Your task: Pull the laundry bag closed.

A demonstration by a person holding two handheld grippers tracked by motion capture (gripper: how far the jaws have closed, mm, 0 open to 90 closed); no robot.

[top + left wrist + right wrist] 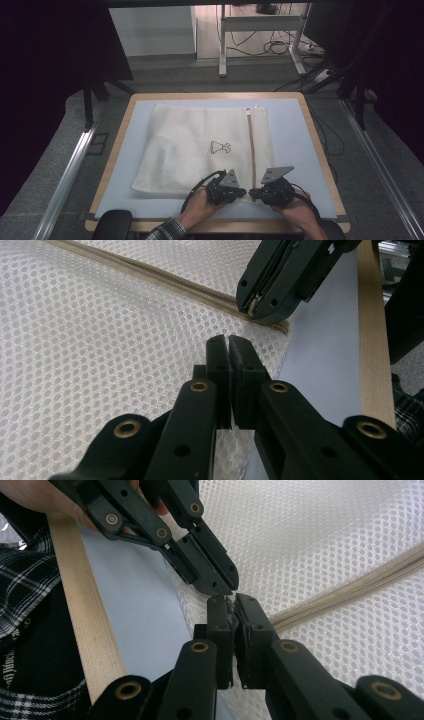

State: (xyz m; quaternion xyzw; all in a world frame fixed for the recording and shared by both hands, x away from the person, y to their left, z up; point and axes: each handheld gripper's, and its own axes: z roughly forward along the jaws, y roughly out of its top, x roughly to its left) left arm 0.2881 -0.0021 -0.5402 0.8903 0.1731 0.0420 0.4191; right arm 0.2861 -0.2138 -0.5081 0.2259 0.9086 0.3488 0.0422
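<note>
A white mesh laundry bag (pixel 190 145) lies flat on a blue mat (pixel 295 150), with a small black flask logo at its middle. Its beige zipper (pixel 251 145) runs along the right side toward me. Both grippers meet tip to tip at the zipper's near end. My left gripper (pixel 229 342) is shut, its jaws pinching the mesh (pixel 100 355) at the bag's near edge just beside the zipper (pixel 150 277). My right gripper (pixel 232 600) is shut with a small pale piece, apparently the zipper pull, caught between its tips where the zipper (pixel 350 587) ends.
The mat covers a wood-edged table (pixel 112 160); its near edge (pixel 80 620) runs close beneath both hands. A plaid sleeve (pixel 167 231) enters at the bottom. Beyond the table stand desk legs (pixel 222 45) and floor cables (pixel 275 47).
</note>
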